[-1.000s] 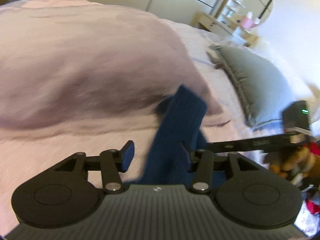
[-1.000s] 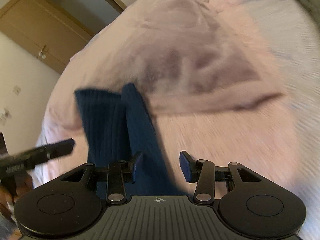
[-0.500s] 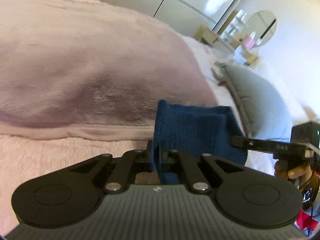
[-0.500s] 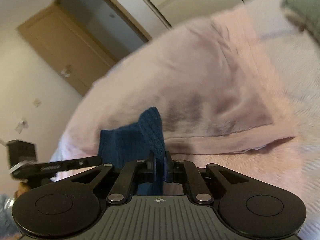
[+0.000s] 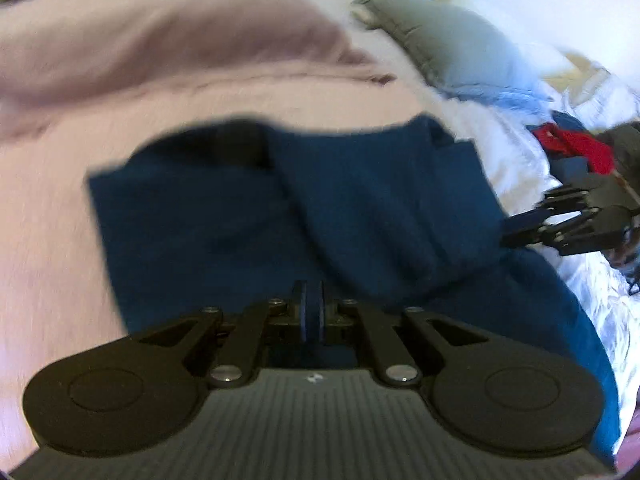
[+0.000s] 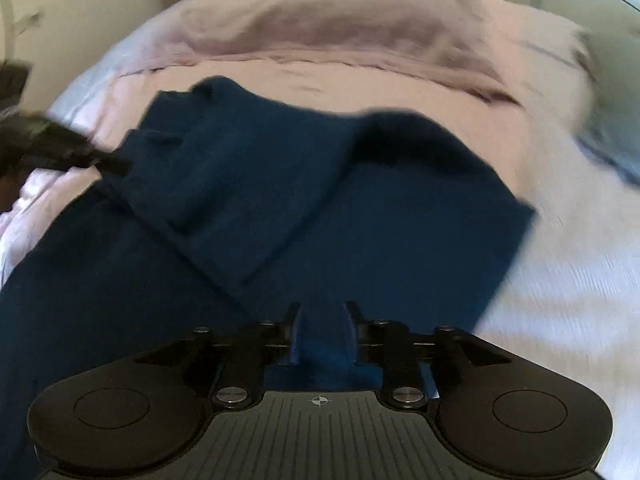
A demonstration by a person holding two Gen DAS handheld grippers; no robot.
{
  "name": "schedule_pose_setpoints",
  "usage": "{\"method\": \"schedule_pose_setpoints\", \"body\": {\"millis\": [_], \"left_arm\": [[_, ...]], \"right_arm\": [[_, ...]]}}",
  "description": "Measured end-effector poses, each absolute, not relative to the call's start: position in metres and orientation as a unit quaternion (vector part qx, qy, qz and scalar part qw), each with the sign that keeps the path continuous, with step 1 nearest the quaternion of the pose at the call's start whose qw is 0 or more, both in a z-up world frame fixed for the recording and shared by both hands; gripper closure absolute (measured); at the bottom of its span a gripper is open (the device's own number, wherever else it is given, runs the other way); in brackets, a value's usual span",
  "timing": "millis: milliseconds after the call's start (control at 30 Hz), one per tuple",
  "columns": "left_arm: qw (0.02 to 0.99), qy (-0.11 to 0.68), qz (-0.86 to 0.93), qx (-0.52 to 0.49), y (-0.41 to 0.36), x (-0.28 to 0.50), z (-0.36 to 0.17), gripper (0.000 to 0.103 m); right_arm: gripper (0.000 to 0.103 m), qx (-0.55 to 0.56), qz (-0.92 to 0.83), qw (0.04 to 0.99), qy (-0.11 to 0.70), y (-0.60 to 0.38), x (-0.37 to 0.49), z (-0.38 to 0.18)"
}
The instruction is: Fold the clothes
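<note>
Your navy sweater (image 5: 248, 224) lies spread on the bed (image 5: 60, 240), one part doubled across the body in a thick diagonal ridge; the pink blanket (image 5: 160, 40) is bunched beyond it, a grey pillow (image 5: 452, 44) further off to the right.

Left hand-held gripper (image 5: 313, 312): fingers drawn together at the near hem; the pictures do not settle whether cloth is pinched between them, so I cannot tell if you hold anything. Right hand-held gripper (image 6: 322, 334): fingers somewhat apart, blue knit showing in the gap; it looks like a loose straddle of the hem, not a clamp.

Both views are blurred, so fine detail of the edges is uncertain.

Handling, as a judgement: a soft ribbed knit, light, with no stiffness; it should drape and stretch when lifted and sag between two holds; the surface looks grippy rather than slick, so slipping seems unlikely, but a shallow pinch may catch one layer only.

Where to take hold: at the hem corners or the doubled edge of the ridge; bite deep enough to gather every layer; keep both holds level so the fold lands straight.
</note>
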State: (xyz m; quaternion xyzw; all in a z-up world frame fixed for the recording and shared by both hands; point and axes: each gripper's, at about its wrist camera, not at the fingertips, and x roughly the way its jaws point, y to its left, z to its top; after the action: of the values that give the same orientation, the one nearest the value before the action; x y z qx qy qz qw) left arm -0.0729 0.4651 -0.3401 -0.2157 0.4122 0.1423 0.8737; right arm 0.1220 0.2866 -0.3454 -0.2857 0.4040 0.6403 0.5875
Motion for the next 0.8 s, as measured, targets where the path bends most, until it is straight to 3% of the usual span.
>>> {"method": "schedule_pose_setpoints", "body": {"millis": [200,433,567,667,800], "left_arm": [[0.897,0.341,0.169,-0.224,0.466,-0.038,-0.321,0.097],[0.893,0.407,0.152,-0.116,0.433,0.015,-0.367,0.095],[0.887,0.431,0.151,-0.068,0.415,-0.018,-0.379,0.093],[0.883,0.432,0.166,-0.080,0.416,-0.051,-0.369,0.087],[0.881,0.425,0.194,-0.076,0.413,-0.088,-0.354,0.088]], "right_arm": [[0.074,-0.175,0.635,0.643,0.392,0.307,0.112,-0.312],[0.074,-0.221,0.650,0.628,0.368,0.366,0.059,-0.353],[0.074,-0.279,0.620,0.638,0.362,0.351,0.049,-0.383],[0.073,-0.288,0.590,0.650,0.382,0.326,0.056,-0.377],[0.073,-0.270,0.561,0.677,0.392,0.294,0.061,-0.354]]}}
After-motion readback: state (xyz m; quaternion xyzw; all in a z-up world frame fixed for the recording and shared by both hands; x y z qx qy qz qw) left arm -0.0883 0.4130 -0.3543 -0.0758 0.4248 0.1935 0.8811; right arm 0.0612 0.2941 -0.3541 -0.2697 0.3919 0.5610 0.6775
